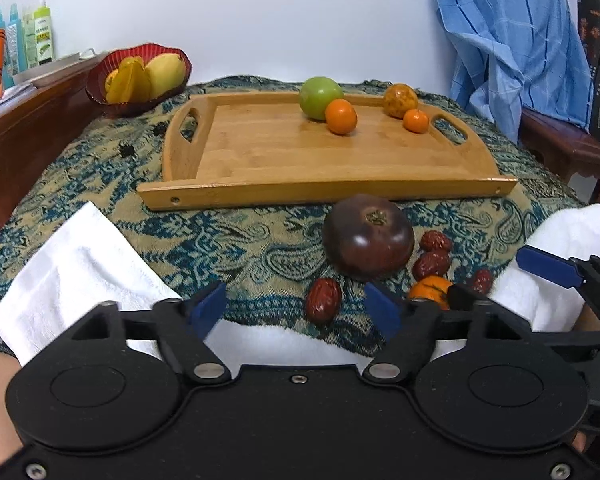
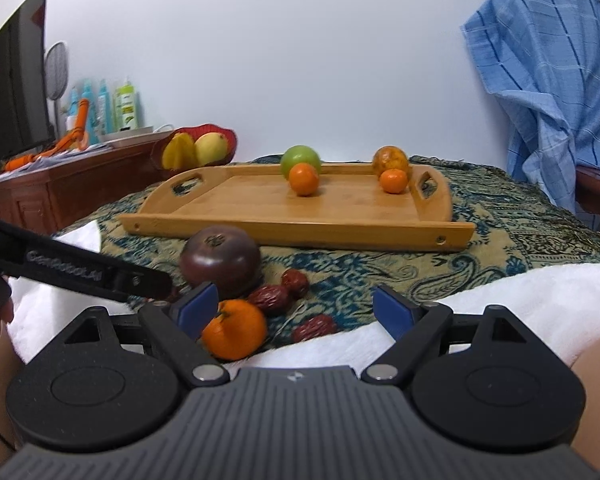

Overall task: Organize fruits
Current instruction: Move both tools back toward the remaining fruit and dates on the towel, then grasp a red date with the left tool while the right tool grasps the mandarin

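1. Your work surface is a table covered with a patterned cloth, blue and beige, and a white towel lies along its near edge.
2. The wooden tray sits on the cloth in the middle. At its far side you see a green fruit touching an orange, and near the right handle a speckled orange fruit with a small mandarin just in front of it.
3. A red basket with yellow fruits stands behind the tray, on the left.
4. In front of the tray, on the cloth, lies a dark purple fruit. It is not inside the tray.
5. Your left gripper has its blue pads apart and nothing between them. One red date lies just ahead of the gap.
6. Your right gripper is wide apart too and grips nothing. A loose mandarin lies beside its left pad; whether it touches the pad, I cannot tell.
7. More red dates lie between the loose mandarin and the dark purple fruit, and one lies alone near the towel.
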The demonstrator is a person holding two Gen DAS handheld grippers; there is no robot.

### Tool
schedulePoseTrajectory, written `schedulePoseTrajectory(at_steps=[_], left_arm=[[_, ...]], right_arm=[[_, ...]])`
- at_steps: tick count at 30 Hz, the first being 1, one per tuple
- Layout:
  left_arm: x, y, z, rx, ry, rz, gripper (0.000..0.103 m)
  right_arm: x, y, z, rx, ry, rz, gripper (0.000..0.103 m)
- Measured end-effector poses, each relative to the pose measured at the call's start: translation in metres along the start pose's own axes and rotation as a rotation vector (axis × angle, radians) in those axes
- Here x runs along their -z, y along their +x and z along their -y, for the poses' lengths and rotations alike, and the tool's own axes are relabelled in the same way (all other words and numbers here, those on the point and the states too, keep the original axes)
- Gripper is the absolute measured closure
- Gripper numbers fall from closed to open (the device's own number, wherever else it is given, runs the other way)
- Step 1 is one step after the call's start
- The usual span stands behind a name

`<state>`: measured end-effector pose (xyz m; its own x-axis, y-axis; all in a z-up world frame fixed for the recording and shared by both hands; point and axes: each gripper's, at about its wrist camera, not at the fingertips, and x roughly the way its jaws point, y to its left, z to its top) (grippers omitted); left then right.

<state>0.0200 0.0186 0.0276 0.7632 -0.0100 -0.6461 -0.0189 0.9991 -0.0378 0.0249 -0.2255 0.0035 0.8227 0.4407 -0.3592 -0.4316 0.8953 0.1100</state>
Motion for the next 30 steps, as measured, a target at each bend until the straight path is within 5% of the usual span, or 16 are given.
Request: schedulePoseTrajectory(at_steps=[3,13,21,24,30], left_arm=[[0.001,0.001,-0.001,0.014,-0.004,-0.017,0.051],[0.001,0.011,0.0,0.035,-0.013,-0.054,0.062],[0.0,0.016,0.001,0.039,-0.026,-0.064,0.067],[-0.002,0.018,0.003,0.036,-0.013,-0.075,0.077],[-0.004,0.018,0.01,0.023,0.035,-0.072,0.084]], right_arm=[[0.002,-0.001,-0.005,-0.015,-0.022,-0.005,0.011],[0.008,0.002,-0.023,-0.062,-0.109,-0.014,0.018],[0.012,0.008,-0.032,-0.068,-0.151,-0.025,0.045],[0.014,0.012,-0.033,-0.062,-0.148,-0.033,0.059],[0.015,0.013,-0.032,-0.065,-0.13,-0.015,0.061]])
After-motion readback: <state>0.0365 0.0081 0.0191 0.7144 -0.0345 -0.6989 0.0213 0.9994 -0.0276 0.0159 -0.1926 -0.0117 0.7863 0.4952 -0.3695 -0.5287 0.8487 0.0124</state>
